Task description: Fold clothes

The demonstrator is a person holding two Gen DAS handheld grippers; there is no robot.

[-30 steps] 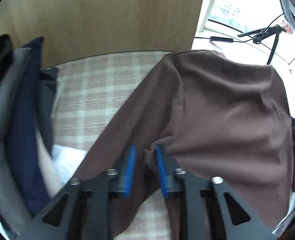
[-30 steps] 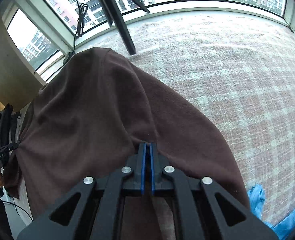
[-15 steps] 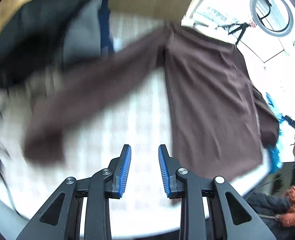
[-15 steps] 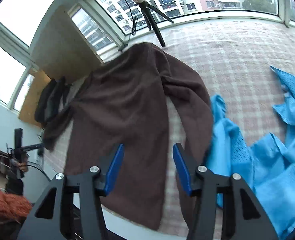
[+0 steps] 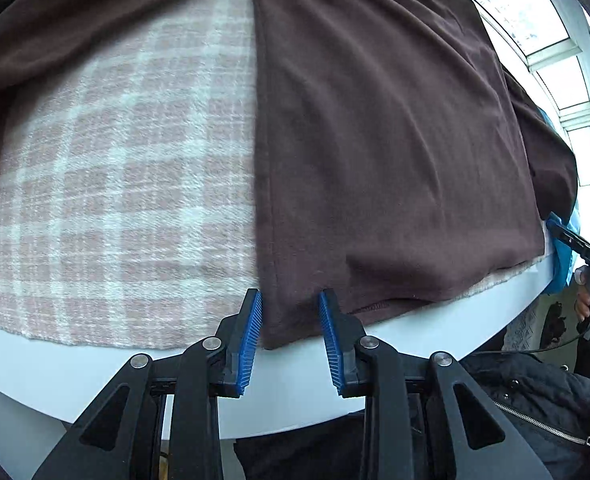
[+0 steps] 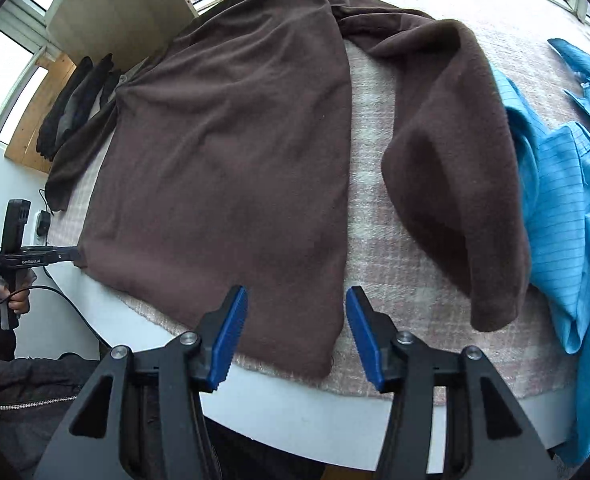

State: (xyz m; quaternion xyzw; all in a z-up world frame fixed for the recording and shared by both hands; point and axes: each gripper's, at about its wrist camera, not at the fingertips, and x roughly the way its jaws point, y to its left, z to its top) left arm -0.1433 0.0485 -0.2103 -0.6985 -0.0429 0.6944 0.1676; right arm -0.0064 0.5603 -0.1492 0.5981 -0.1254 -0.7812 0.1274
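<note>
A brown long-sleeved top [image 6: 231, 152] lies spread flat on a pink plaid cloth [image 6: 375, 240] over the white table. Its right sleeve [image 6: 455, 168] is bent down beside the body. My right gripper [image 6: 297, 312] is open, its jaws on either side of the hem's right corner, just above it. In the left wrist view the same brown top [image 5: 391, 132] fills the right half. My left gripper [image 5: 291, 312] is open with the hem's left corner between its blue pads [image 5: 255, 320]. The left sleeve [image 5: 75, 36] runs off to the upper left.
A bright blue garment [image 6: 567, 184] lies crumpled at the right, touching the brown sleeve. Dark folded clothes [image 6: 75, 100] are stacked at the far left by a wooden panel. The white table edge [image 5: 335, 364] is right under both grippers. Windows run along the back.
Both grippers let go of the brown top's upper part, drew back and came down to the hem at the near table edge. The right jaws went from shut to open.
</note>
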